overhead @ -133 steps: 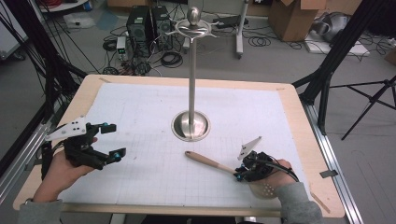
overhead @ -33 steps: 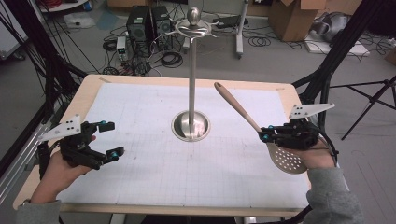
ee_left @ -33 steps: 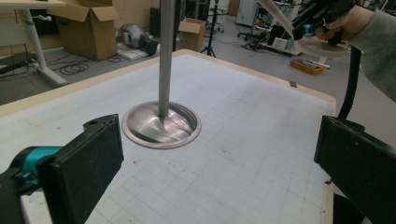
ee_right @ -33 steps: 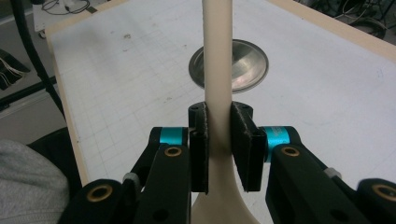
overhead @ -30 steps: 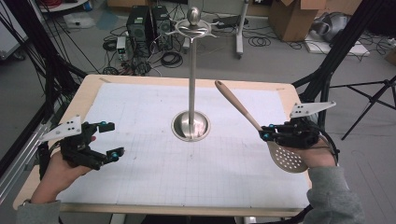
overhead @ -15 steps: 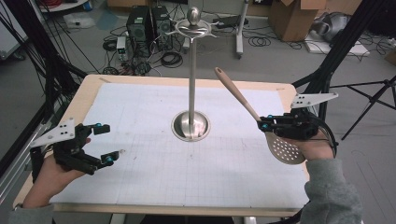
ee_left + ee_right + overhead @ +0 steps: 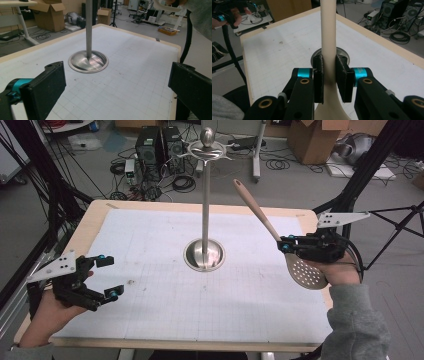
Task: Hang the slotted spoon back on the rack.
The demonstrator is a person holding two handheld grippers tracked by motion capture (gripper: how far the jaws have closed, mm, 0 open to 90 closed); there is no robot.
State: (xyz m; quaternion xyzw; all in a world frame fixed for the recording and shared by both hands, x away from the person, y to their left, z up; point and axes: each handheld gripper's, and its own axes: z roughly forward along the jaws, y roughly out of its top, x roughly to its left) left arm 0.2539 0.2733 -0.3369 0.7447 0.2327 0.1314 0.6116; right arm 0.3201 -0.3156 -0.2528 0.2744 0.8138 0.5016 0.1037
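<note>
Here the right gripper [image 7: 286, 247] sits at the right of the high view, clamped on the neck of a slotted spoon [image 7: 270, 236] just above its perforated bowl. The bowl hangs at the lower right, over the tabletop's [image 7: 150, 210] right edge, while the wooden handle slants up and left toward the upper centre of the frame. The spoon is lifted clear of the gridded mat [image 7: 165, 295].

The right gripper view adds what the high view cannot — both black pads press flat against the pale handle [image 7: 328, 37], one on each side, with the bowl widening out just below them at the bottom of the frame. Behind the handle, at mid-frame, part of the stand's round base [image 7: 342, 53] peeks out.

The left gripper [image 7: 107, 277] rests at the lower left of the high view, jaws spread apart and holding nothing, near the tabletop's left edge. Its own view shows the two jaws far apart at the bottom corners, with the bare mat between them.

The metal stand [image 7: 205, 220] rises from the middle of the mat. The high view shows its knob and hook ring at the top of the frame; the left gripper view cuts the pole off but shows the dished base [image 7: 88, 62] in close detail.
</note>
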